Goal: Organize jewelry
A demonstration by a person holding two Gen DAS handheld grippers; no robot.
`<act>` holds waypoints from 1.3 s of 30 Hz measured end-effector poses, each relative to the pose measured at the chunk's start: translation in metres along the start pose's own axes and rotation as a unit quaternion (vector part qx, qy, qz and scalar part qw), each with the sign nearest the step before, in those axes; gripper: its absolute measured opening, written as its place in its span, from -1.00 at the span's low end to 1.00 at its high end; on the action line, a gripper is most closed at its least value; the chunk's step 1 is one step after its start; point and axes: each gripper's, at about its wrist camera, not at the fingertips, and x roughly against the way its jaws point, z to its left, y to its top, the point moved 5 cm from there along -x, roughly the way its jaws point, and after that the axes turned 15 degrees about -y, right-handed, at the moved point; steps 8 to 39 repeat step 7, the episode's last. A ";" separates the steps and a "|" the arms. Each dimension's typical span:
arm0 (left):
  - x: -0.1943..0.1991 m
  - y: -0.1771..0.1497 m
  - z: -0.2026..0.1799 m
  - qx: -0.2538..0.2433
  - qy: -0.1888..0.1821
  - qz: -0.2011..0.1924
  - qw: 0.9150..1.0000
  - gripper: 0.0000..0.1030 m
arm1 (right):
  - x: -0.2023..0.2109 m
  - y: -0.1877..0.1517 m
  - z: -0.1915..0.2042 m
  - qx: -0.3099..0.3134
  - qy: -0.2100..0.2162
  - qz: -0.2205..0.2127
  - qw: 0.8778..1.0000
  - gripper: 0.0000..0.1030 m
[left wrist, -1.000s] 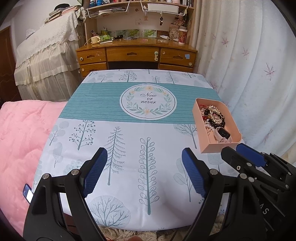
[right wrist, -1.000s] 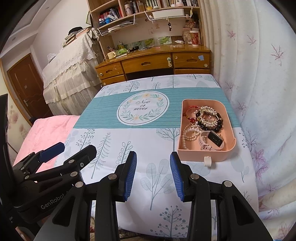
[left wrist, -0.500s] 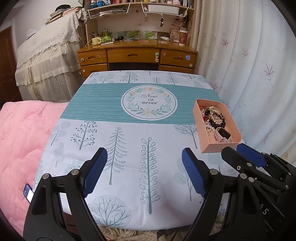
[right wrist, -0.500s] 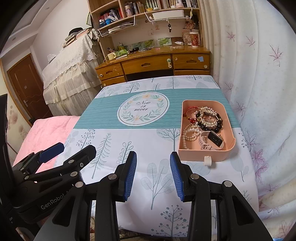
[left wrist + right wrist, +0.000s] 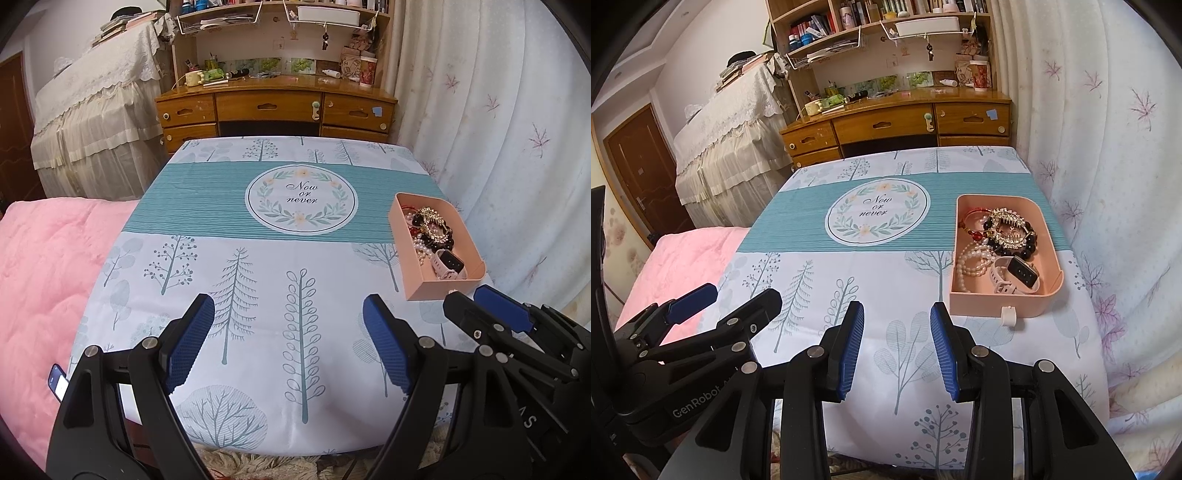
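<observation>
Sitting on the tablecloth's (image 5: 886,273) right side, the pink tray (image 5: 1052,236) holds a pearl bracelet (image 5: 971,260), dark bead bracelet (image 5: 1027,245), gold rhinestone piece (image 5: 1006,225), red cord (image 5: 973,218) and pale-strapped smartwatch (image 5: 1019,275). Left gripper (image 5: 288,343) gapes wide, empty; right gripper (image 5: 897,349) stands narrower, empty.

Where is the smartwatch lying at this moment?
In the right wrist view, the smartwatch lies at the near right corner inside the pink tray, beside the pearl bracelet.
</observation>
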 end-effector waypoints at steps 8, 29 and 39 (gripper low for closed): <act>-0.001 -0.002 0.002 0.002 -0.002 0.003 1.000 0.57 | 0.000 0.000 0.000 0.000 -0.001 0.001 1.000 -0.26; -0.001 -0.002 0.002 0.002 -0.002 0.003 1.000 0.57 | 0.000 0.000 0.000 0.000 -0.001 0.001 1.000 -0.26; -0.001 -0.002 0.002 0.002 -0.002 0.003 1.000 0.57 | 0.000 0.000 0.000 0.000 -0.001 0.001 1.000 -0.26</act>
